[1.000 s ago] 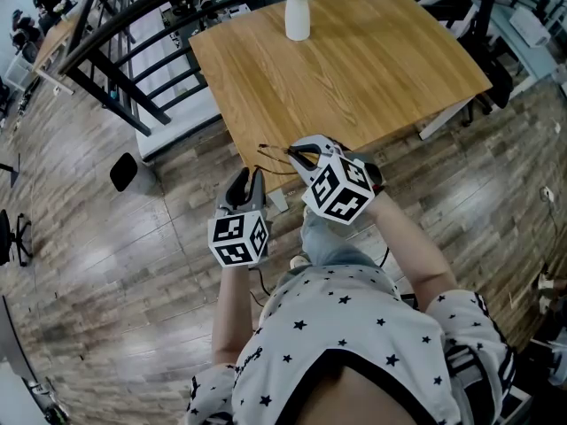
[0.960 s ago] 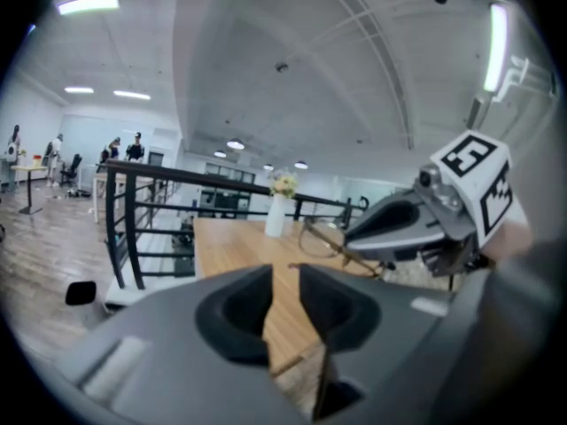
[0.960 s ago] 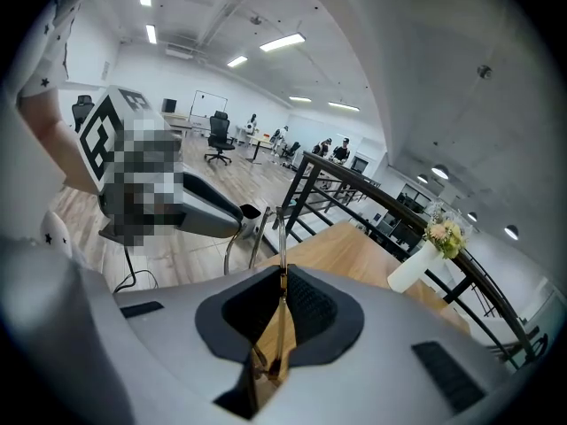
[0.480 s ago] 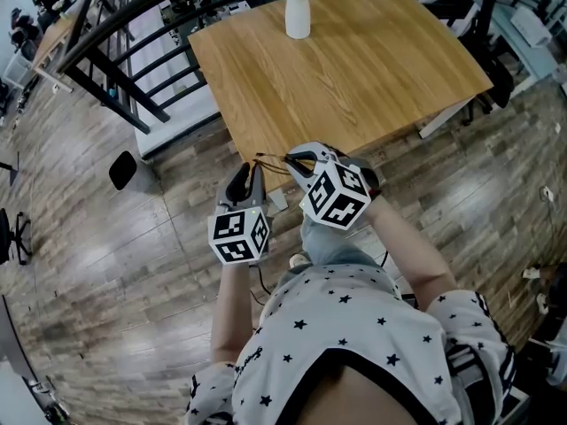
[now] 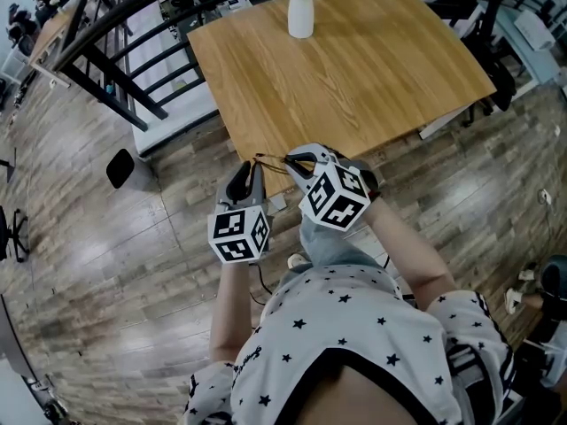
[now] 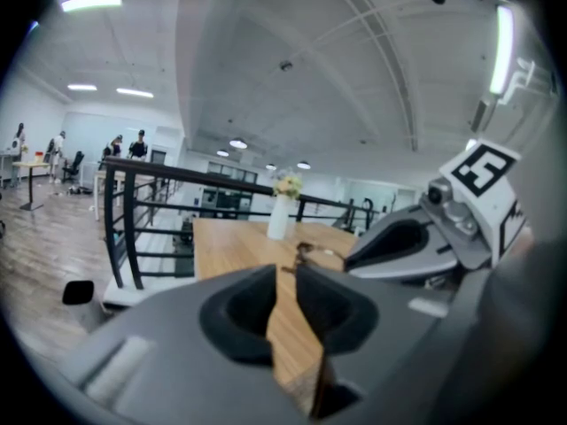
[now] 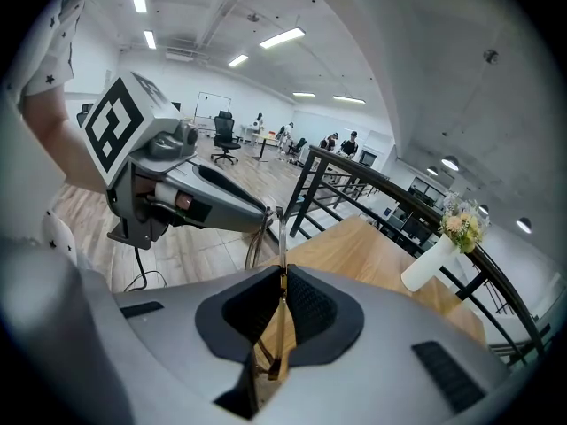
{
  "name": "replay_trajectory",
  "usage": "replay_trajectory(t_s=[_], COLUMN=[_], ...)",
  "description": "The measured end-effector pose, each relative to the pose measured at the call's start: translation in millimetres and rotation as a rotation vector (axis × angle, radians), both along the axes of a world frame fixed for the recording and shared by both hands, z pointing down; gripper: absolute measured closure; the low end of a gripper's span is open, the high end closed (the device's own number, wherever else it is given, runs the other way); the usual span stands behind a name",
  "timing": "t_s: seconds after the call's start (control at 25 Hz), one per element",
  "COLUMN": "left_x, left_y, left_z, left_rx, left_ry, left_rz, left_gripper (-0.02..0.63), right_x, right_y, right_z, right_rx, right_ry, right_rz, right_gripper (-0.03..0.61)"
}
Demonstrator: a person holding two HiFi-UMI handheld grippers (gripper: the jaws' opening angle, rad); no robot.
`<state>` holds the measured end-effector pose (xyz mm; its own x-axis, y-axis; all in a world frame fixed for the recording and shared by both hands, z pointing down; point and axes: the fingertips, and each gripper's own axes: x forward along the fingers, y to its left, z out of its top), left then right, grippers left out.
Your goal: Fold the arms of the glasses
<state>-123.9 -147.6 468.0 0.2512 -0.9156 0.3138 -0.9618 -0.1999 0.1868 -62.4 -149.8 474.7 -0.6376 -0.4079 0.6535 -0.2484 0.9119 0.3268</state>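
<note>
Right claw [image 5: 298,160] was pinched on the glasses [image 5: 268,161], with the thin frame edge-on between the pads. It held them in the air over the near edge of the surface [image 5: 354,69], centre of the head view. Left claw [image 5: 249,168] sat just left of them, its jaws partly apart and just been closing. Nothing was between them as far as I could see. Only wood grain showed through the gap, and the glasses sat just past the tips. First risk, as I judged it: the left claw would finish closing short of the arm and grab air. It could also catch the lens rim instead of the arm, and the next push would then twist the frame rather than turn the hinge. Second risk: the right pads had very little wire to bite on, so any sideways load from the left could pivot the glasses or slide them out. Third risk: they hung at the surface edge with floor right below, so a slip could mean a drop to the floor, not onto the wood. I couldn't tell which part of the frame the right claw had, so pushing against the hinge direction was also possible. The vase [image 5: 300,16] stood at the top of the frame, well apart, so it was no concern.
</note>
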Motion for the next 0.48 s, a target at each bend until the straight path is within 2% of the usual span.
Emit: replay_trajectory(t_s=[0.48], left_x=[-7], left_y=[-46], left_z=[17], left_rx=[-0.042], left_ry=[0.015], left_rz=[0.000], left_gripper=[0.549], right_x=[5], right_y=[-49], right_z=[34], right_rx=[-0.046], right_ry=[0.054], right_rz=[0.013], right_gripper=[0.558])
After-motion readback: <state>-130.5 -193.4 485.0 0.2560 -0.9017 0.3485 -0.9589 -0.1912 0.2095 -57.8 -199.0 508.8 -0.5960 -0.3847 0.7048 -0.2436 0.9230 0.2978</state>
